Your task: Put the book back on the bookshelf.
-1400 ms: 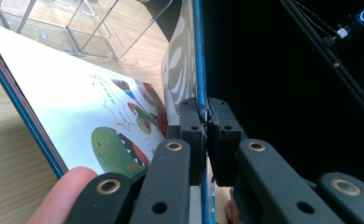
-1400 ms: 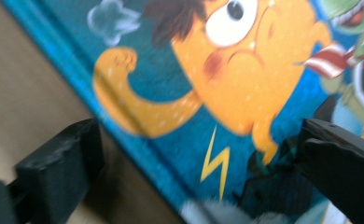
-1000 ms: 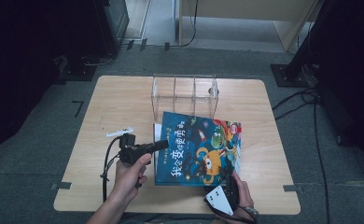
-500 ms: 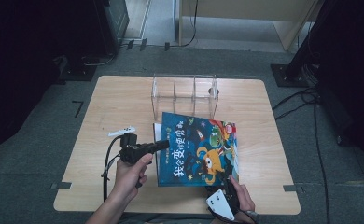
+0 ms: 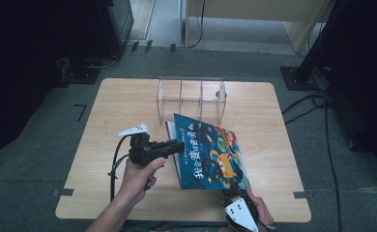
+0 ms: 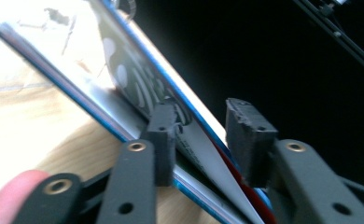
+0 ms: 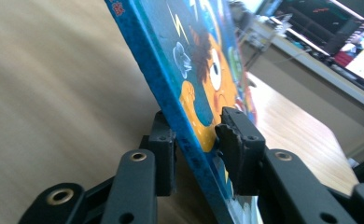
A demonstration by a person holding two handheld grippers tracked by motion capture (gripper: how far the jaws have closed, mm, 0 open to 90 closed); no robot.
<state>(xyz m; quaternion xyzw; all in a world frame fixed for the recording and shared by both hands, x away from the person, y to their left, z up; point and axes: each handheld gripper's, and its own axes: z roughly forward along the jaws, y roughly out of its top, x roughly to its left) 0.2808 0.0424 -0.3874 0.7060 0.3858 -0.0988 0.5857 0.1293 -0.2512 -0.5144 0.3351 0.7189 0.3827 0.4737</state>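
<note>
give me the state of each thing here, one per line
picture book: lifted at its left edge, tilted, lower corner held
second book: lying under the picture book, mostly hidden
clear organizer: upright at the table's far side, compartments empty
left gripper: open, jaws astride the picture book's edge
right gripper: shut on the picture book's corner
table: bare wood around the books
</note>
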